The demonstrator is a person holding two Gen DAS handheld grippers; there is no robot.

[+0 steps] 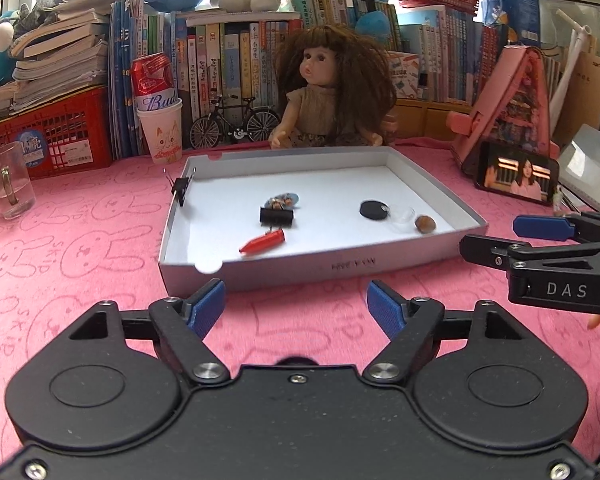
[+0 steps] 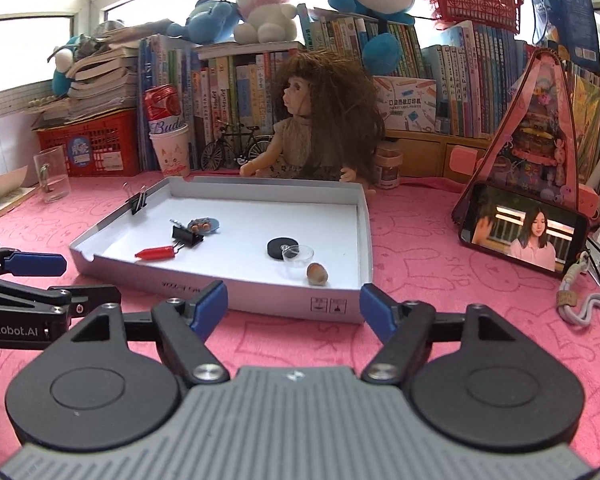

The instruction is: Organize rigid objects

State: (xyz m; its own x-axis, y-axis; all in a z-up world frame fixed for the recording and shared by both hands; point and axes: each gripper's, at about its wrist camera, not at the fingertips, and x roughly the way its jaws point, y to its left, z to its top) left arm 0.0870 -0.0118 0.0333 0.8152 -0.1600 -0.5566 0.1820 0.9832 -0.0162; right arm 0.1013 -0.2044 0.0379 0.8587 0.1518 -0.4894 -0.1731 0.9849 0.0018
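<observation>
Left wrist view: A shallow grey cardboard tray (image 1: 340, 268) with a white floor is lying on the pink rabbit-print cloth (image 1: 80, 248). Inside it a red bullet-shaped piece (image 1: 263, 242) is lying near the front wall, a black binder clip (image 1: 276, 216) just behind it, and a small blue-edged trinket (image 1: 283, 200) is touching that clip's far side. To the right a flat black disc (image 1: 374, 210), a clear round lid (image 1: 402, 216) and a brown nut (image 1: 425, 224) are sitting in a row, close together. A second black binder clip (image 1: 181, 188) is gripping the tray's left wall. The left gripper (image 1: 296, 304) is hovering just short of the front wall, its blue ribbed pads wide apart and holding nothing. The right gripper (image 1: 500, 240) is entering from the right beside the tray's front corner, fingers spread, nothing between them.

Right wrist view: The right gripper (image 2: 294, 306) is sitting just before the tray (image 2: 260, 300), pads spread and empty, roughly in line with the nut (image 2: 317, 273). The lid (image 2: 299, 255) is overlapping the disc (image 2: 280, 247). The red piece (image 2: 156, 252) and loose clip (image 2: 187, 236) are lying toward the tray's left, the trinket (image 2: 204, 225) behind them. The wall-mounted clip (image 2: 139, 200) is standing upright. The left gripper (image 2: 40, 276) is showing at the left edge, fingers parted. A doll (image 2: 300, 128) is sitting behind the tray; a phone (image 2: 522, 238) is leaning to the right.
</observation>
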